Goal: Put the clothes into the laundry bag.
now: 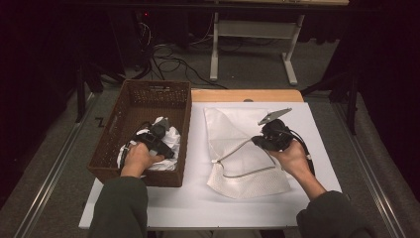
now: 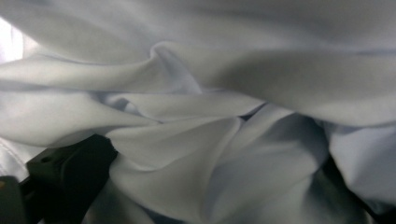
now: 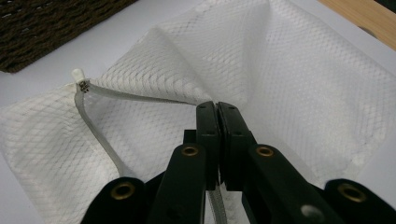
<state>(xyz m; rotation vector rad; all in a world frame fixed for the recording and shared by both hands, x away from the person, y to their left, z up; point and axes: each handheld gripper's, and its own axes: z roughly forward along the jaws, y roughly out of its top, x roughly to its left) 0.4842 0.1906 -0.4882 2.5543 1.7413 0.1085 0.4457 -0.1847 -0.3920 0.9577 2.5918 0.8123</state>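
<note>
High view: your left gripper (image 1: 157, 133) is down inside the dark brown woven wicker basket (image 1: 130, 101) at about nine o'clock on the table, buried in the crumpled white smooth cloth (image 1: 171, 139) heaped at the basket's near right corner. Your right gripper (image 1: 267, 136) sits at about three o'clock, over the flat white mesh laundry bag (image 1: 233, 129), which lies on the white table sheet (image 1: 198, 198) just right of the basket.

Left gripper view: soft white folds of the cloth (image 2: 196, 140) press close all round; one black jaw shows at seven o'clock, the other is hidden, so you cannot tell whether the jaws have pinched any cloth.

Right gripper view: your jaws stand fully closed, pads together, on the upper edge of the bag's zipper opening (image 3: 140, 95), with the edge lifted; the white zipper pull (image 3: 78, 74) lies at ten o'clock and the zipper tape (image 3: 100, 140) curves back toward you.

Step in hand: by my reading, you are holding the bag's mouth open while you gather the cloth from the basket.

Next move: get a firm pinch on the cloth, lift it clear of the basket's rim, and carry it toward three o'clock into the opening, keeping the right grip raised.
</note>
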